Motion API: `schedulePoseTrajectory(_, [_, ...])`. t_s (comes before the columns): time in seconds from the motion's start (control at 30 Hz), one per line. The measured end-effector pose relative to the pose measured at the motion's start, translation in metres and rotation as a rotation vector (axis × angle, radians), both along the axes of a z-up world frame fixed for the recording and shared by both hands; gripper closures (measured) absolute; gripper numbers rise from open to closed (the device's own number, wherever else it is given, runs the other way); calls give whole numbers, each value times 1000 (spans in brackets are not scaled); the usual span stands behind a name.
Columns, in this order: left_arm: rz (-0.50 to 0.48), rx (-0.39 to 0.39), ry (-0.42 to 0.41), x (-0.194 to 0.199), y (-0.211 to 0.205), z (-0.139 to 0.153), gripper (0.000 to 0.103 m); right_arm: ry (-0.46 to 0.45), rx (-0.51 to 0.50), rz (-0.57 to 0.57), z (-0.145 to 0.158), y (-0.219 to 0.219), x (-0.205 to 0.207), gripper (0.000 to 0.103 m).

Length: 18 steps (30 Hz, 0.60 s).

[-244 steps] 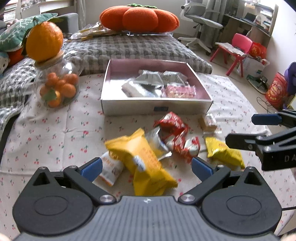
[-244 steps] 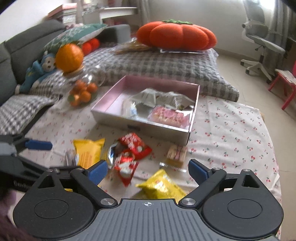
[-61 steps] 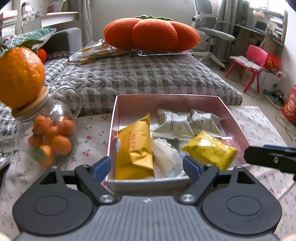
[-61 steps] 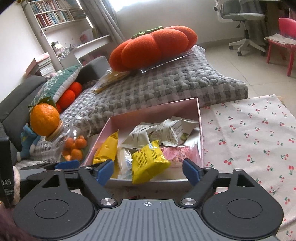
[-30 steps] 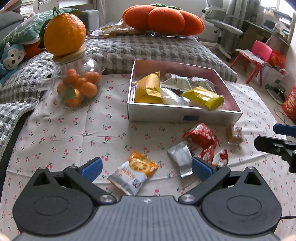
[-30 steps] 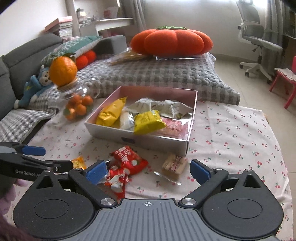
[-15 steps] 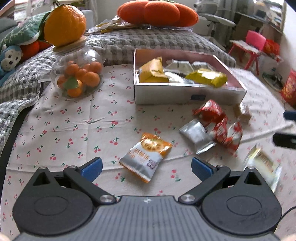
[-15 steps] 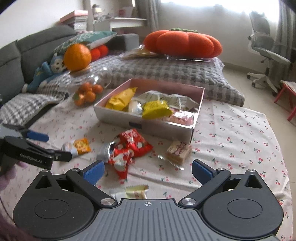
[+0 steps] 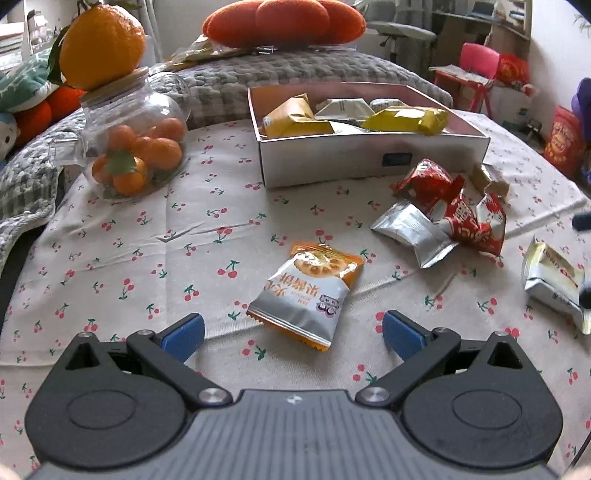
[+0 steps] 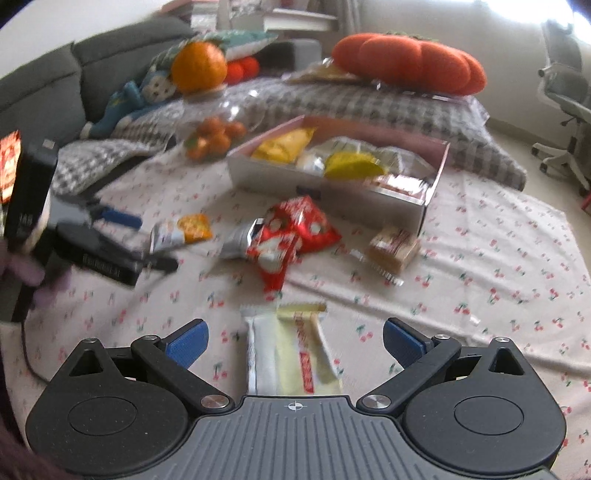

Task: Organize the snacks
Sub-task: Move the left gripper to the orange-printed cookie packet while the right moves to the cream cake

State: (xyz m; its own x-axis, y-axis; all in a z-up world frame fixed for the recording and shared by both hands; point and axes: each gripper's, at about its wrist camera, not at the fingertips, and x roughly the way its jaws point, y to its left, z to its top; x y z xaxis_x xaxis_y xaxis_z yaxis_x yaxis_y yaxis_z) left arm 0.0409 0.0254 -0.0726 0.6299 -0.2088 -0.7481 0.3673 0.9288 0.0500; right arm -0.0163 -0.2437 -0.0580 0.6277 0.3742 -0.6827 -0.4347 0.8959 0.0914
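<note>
My left gripper (image 9: 291, 334) is open, low over the cherry-print cloth, with an orange-and-silver snack packet (image 9: 306, 291) lying just ahead between its fingers. My right gripper (image 10: 293, 345) is open over a pale yellow-and-white packet (image 10: 295, 354) that lies between its fingers. The pink box (image 9: 369, 162) holds yellow and silver packets. Red packets (image 9: 454, 206), a silver packet (image 9: 410, 232) and a small brown packet (image 10: 393, 247) lie loose in front of the box. The left gripper also shows in the right wrist view (image 10: 147, 243), beside the orange packet (image 10: 183, 230).
A glass jar of small oranges (image 9: 136, 147) with a big orange on its lid stands at the left. A grey quilted cushion (image 9: 295, 74) with an orange pumpkin pillow (image 9: 284, 22) lies behind the box. The pale packet also shows at the right of the left wrist view (image 9: 550, 280).
Both grippers dropped lower and closer to the cloth. The left came up to the orange packet; the right came over the pale packet. Earlier, two yellow packets went into the box.
</note>
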Motion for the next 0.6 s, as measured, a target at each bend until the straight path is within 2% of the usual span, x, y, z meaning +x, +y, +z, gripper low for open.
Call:
schedulePoseTrajectory(0.33, [-20, -51, -13, 8, -2, -5, 0, 67, -63, 53, -25, 9, -4, 1])
schedulePoseTrajectory(0.6, [-32, -52, -9, 12, -10, -4, 2, 53, -75, 56, -28, 11, -4, 0])
